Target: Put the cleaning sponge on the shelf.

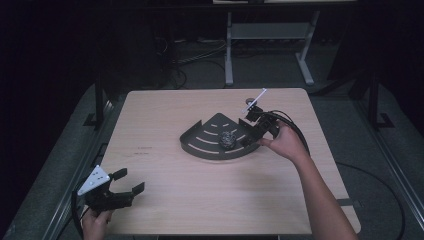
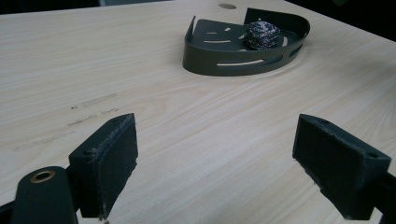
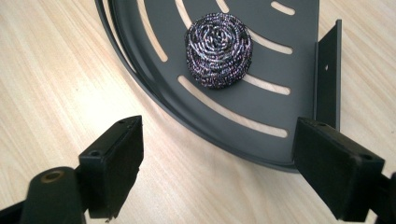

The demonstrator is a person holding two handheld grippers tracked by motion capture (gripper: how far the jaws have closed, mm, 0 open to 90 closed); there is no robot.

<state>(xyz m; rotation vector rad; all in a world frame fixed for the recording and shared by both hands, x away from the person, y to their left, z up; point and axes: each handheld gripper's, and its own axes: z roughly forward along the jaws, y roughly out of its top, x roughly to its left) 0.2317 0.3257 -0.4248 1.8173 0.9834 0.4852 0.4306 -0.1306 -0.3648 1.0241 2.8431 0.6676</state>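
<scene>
Steel scourer (image 3: 218,49) seated on slotted dark corner tray (image 3: 299,88), mid-table. Right gripper (image 1: 253,131) at tray edge, jaws wide apart, holding nothing. Left gripper (image 1: 116,188) near front corner, likewise spread and empty. Placement apparently complete; withdrawal remaining. Pale wood table (image 1: 200,200); dim room, cables behind.

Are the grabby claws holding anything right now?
No. The left gripper and right gripper are both open and hold nothing; the steel scourer sits alone in the tray.
</scene>
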